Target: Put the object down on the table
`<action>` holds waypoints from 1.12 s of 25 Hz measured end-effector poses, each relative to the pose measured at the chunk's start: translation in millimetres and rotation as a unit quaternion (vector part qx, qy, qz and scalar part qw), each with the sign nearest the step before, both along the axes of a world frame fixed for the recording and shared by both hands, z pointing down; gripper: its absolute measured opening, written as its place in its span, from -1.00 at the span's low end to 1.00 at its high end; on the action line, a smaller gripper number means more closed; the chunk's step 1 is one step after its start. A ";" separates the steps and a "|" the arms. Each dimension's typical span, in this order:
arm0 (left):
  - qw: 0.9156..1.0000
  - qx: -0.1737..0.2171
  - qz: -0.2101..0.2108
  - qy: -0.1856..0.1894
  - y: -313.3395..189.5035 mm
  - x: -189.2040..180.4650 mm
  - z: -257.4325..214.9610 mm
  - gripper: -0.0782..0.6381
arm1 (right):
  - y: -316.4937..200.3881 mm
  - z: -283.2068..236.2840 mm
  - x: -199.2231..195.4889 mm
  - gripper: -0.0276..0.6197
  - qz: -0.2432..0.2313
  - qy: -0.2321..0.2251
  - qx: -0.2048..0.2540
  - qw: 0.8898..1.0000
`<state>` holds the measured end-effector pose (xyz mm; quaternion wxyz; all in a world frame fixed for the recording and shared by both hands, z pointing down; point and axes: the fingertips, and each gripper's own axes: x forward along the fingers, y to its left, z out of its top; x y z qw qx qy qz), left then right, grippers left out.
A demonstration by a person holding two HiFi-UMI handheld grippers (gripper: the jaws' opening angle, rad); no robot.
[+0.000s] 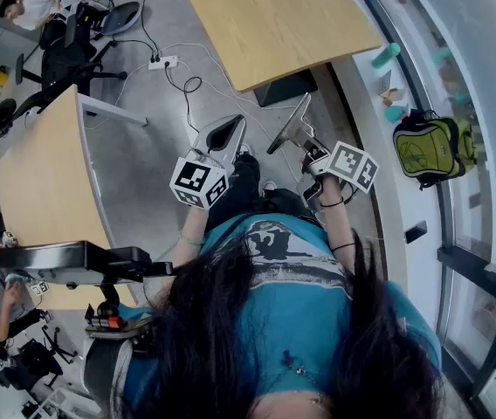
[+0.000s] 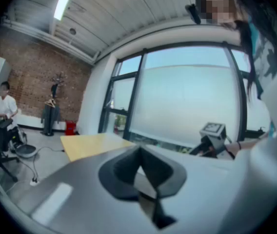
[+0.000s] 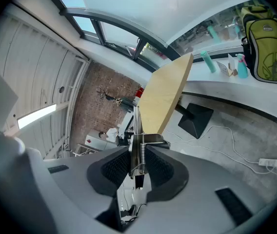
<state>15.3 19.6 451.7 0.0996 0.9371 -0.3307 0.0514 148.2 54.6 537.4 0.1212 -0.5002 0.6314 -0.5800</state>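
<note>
My right gripper (image 3: 137, 151) is shut on a thin metal tool with a coil spring (image 3: 153, 140), which stands upright between the pads and pokes out past them. In the head view that gripper (image 1: 299, 127) hangs in the air over the floor, just short of the light wooden table (image 1: 279, 20), and the tool is hard to make out there. The same table (image 3: 165, 99) lies straight ahead in the right gripper view. My left gripper (image 2: 139, 150) is shut, with nothing showing between its pads. It (image 1: 223, 134) is held beside the right one at about the same height.
A second wooden table (image 1: 47, 173) stands to the left, with an office chair (image 1: 65, 59) behind it. Cables and a power strip (image 1: 162, 61) lie on the floor. A green backpack (image 1: 427, 147) and bottles (image 1: 386, 55) sit on the window ledge. The table's dark base (image 3: 195, 118) rests on the floor.
</note>
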 end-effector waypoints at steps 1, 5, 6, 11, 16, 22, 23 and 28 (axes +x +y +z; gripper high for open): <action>1.000 0.002 -0.002 -0.001 -0.6 -1.1 0.1 -0.77 | 0.2 0.0 0.3 -0.62 0.000 0.001 0.001 1.000; 1.000 0.004 -0.009 -0.002 -18.3 -3.8 2.3 -0.77 | -12.4 2.4 4.6 -0.62 0.004 0.004 0.001 1.000; 1.000 0.002 -0.009 -0.001 -28.9 -2.6 3.6 -0.77 | -20.6 3.6 7.2 -0.62 0.007 0.004 -0.002 1.000; 1.000 -0.007 0.002 0.001 -90.3 4.2 11.6 -0.77 | -69.8 9.0 14.6 -0.62 0.019 0.010 -0.012 1.000; 1.000 -0.006 0.030 0.001 -154.8 5.3 8.3 -0.77 | -133.4 4.5 8.4 -0.62 0.034 0.016 -0.015 0.999; 0.998 -0.012 0.062 0.012 -241.2 -9.4 5.6 -0.77 | -222.5 -2.4 -7.7 -0.62 0.062 0.025 -0.015 0.998; 0.997 -0.013 0.069 0.015 -254.4 -11.2 6.0 -0.77 | -235.9 -3.2 -10.1 -0.62 0.067 0.028 -0.015 0.997; 0.995 -0.016 0.098 0.022 -318.3 -16.9 7.7 -0.77 | -292.1 -4.4 -19.0 -0.62 0.097 0.031 -0.020 0.995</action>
